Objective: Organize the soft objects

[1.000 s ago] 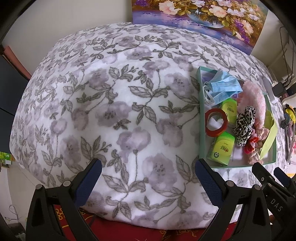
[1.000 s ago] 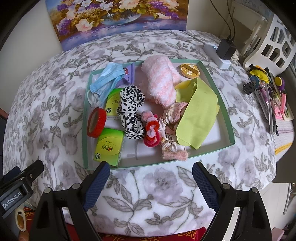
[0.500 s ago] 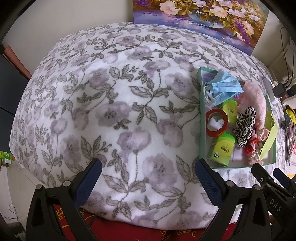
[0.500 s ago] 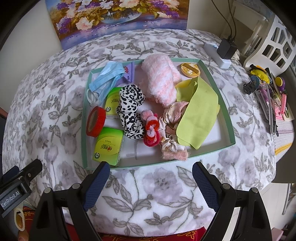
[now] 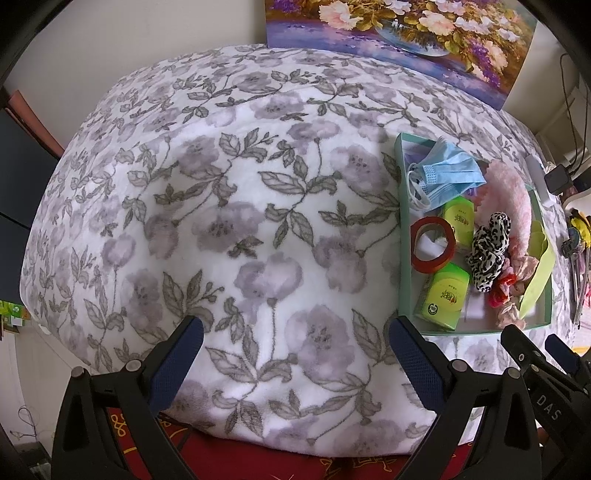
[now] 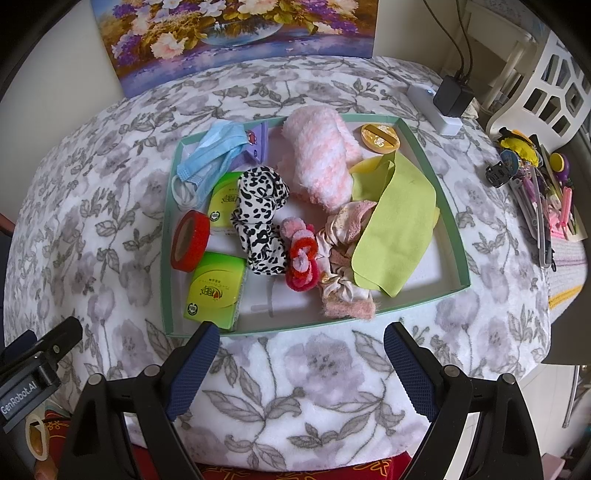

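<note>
A green tray [image 6: 424, 147] on the floral blanket holds a pink fluffy sock [image 6: 319, 158], a leopard scrunchie [image 6: 260, 214], a red-pink scrunchie [image 6: 301, 254], a beige scrunchie [image 6: 341, 273], a lime cloth [image 6: 397, 218] and a blue face mask [image 6: 212, 155]. My right gripper [image 6: 301, 354] is open and empty just before the tray's front edge. My left gripper [image 5: 295, 347] is open and empty over bare blanket, left of the tray [image 5: 400, 206]. The mask [image 5: 448, 171] and leopard scrunchie [image 5: 487, 251] also show there.
The tray also holds two green tissue packs [image 6: 216, 290], a red tape roll [image 6: 190, 240], a gold tin [image 6: 380, 137] and a purple packet [image 6: 255, 147]. A charger and power strip [image 6: 448, 107] and hair clips [image 6: 532, 192] lie right. A flower painting [image 6: 236, 33] leans at the back.
The right wrist view has edged slightly closer to the tray. The left gripper has hardly moved. Both stay open.
</note>
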Demonstrator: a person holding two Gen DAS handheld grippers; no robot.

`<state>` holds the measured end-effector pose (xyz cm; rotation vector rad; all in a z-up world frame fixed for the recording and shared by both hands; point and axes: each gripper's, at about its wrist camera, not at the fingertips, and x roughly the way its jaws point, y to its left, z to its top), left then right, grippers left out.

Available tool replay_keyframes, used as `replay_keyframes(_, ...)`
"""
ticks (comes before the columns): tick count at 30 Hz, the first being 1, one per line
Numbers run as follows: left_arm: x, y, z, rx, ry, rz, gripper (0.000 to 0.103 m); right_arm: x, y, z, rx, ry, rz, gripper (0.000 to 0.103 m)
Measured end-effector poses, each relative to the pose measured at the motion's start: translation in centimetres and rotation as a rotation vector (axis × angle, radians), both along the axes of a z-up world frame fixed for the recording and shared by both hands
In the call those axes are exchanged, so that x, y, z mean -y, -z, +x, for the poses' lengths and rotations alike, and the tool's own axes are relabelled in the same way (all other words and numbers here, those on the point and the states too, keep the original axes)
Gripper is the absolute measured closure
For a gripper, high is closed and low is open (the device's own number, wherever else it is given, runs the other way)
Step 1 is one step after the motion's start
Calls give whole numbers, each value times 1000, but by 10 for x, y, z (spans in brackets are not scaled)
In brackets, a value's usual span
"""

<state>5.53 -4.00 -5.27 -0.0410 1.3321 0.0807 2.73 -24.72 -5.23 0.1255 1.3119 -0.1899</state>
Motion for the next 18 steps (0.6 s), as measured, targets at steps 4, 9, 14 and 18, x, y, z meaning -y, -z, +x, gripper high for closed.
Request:
replay_keyframes(4,1,0,0,-2,-1,3,3,1,1,-1,-1,1,0,10)
replay_keyframes(9,1,-1,-1,2,2,5,3,1,1,0,-2,-1,0,10)
replay_keyframes(14,1,-1,-1,3,1,4,3,0,1,0,-3,-1,0,10)
replay_keyframes(18,2,-1,-1,5,3,5,3,0,1,0,-3,-1,-1,10)
